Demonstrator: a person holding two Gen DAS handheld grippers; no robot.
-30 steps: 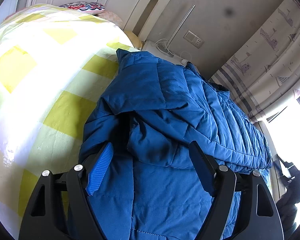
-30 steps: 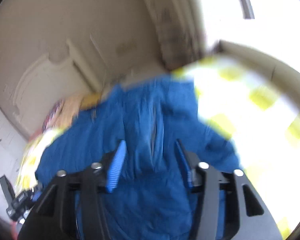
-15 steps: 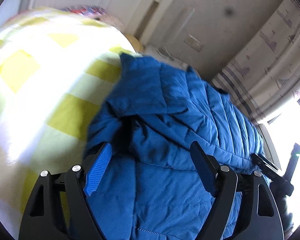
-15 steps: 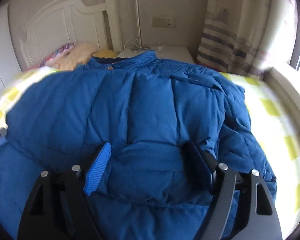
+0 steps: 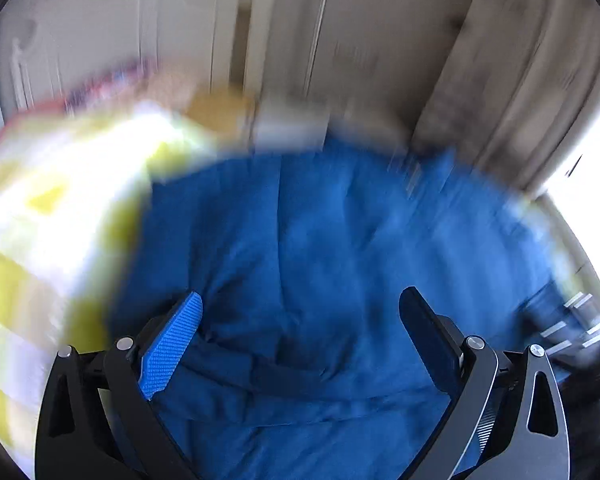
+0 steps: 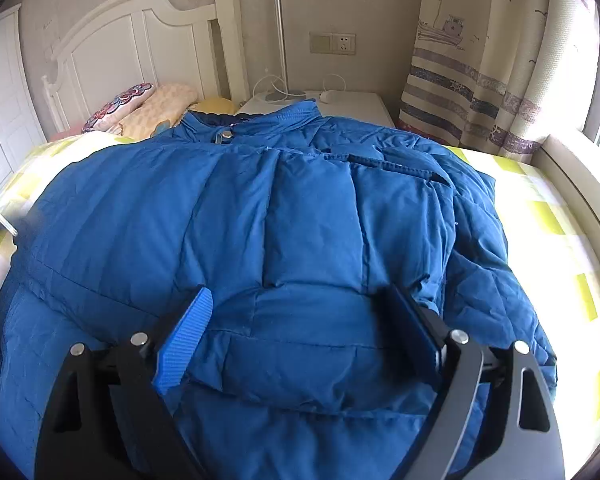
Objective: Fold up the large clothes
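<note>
Both grippers are letting go: left gripper (image 5: 300,336) and right gripper (image 6: 300,328), clamped narrower a second ago, are opening with jaws apart, nothing pinched. Jacket (image 6: 300,220) lies on the bed (image 6: 548,216), collar toward the headboard. This fold looks placed; next grab pending.

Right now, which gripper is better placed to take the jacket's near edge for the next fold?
Probably the right gripper: its opening jaws straddle the blue jacket's rolled near edge, view steady. The left gripper, jaws also opening, sits in a blurred, swinging view.
</note>
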